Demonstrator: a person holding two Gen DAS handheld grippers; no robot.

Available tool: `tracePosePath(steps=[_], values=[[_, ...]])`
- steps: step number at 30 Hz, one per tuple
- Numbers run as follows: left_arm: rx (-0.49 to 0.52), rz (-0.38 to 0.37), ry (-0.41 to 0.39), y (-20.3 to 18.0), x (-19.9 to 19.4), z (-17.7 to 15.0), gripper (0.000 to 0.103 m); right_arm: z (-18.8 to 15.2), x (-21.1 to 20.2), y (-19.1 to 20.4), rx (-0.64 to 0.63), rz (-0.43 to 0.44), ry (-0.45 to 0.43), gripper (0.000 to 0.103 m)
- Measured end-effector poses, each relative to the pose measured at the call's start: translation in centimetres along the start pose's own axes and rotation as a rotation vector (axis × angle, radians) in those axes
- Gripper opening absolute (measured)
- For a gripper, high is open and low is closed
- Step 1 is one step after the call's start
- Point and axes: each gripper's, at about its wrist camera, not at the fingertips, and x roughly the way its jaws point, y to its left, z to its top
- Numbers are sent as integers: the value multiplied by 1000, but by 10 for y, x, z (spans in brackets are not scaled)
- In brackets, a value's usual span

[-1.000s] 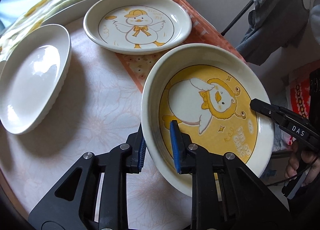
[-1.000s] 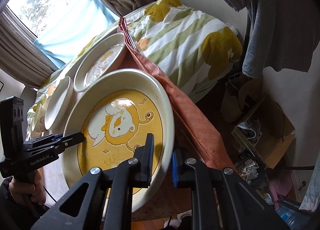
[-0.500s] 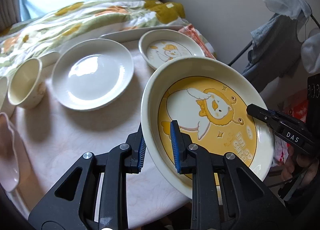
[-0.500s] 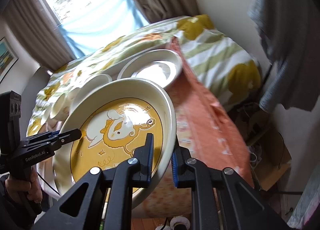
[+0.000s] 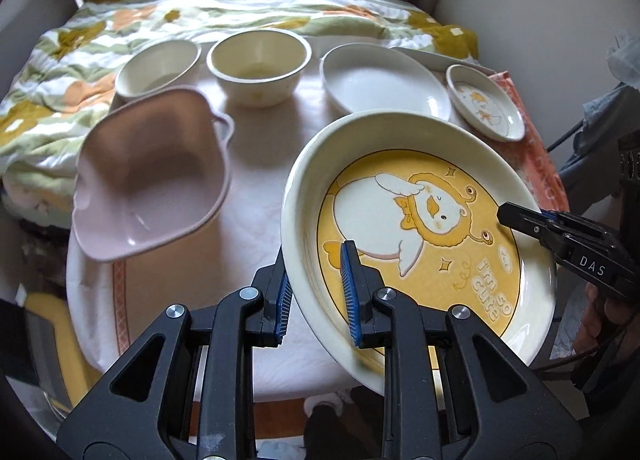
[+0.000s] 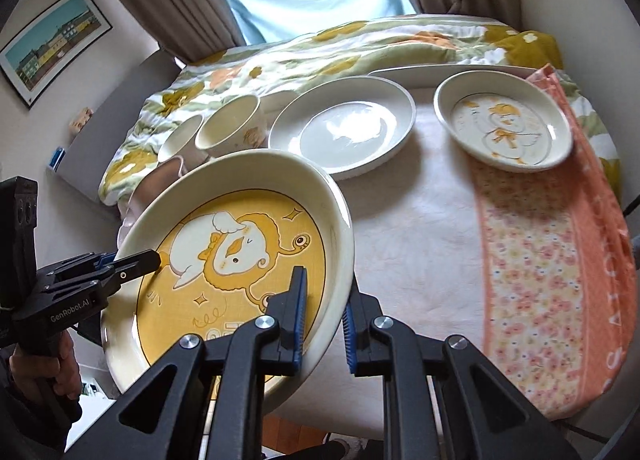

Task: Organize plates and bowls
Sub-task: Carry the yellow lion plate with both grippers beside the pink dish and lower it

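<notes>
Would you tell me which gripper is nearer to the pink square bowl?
Left. The left gripper clamps the yellow plate's rim on the side facing the pink square bowl; the right gripper clamps the opposite rim, farther away.

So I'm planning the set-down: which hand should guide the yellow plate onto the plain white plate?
Probably right: the right gripper holds the yellow plate on the rim nearest the white plate; the left gripper grips the far rim.

The big plate was cream with a yellow centre and a white duck in a lion hood. The square bowl at left was pale pink. At right, the cloth was orange, flower-printed.
</notes>
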Motion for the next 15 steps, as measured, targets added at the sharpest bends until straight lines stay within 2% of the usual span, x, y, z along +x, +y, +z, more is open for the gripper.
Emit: tracePosePath(steps=[3,6,12,15], values=[[-33,8,6,23,14,-9,19,-4,28,16,-30,5,23,15],[-2,13,-2,30,27,-18,19,-8,48,23,-46,-6,19,15],[5,-14,-51,36,46,-23,19,-18,69,16,-34,-10,-12,15],[0,-14,-47,39,52,-21,19,-21,74,12,-33,-16,0,15]])
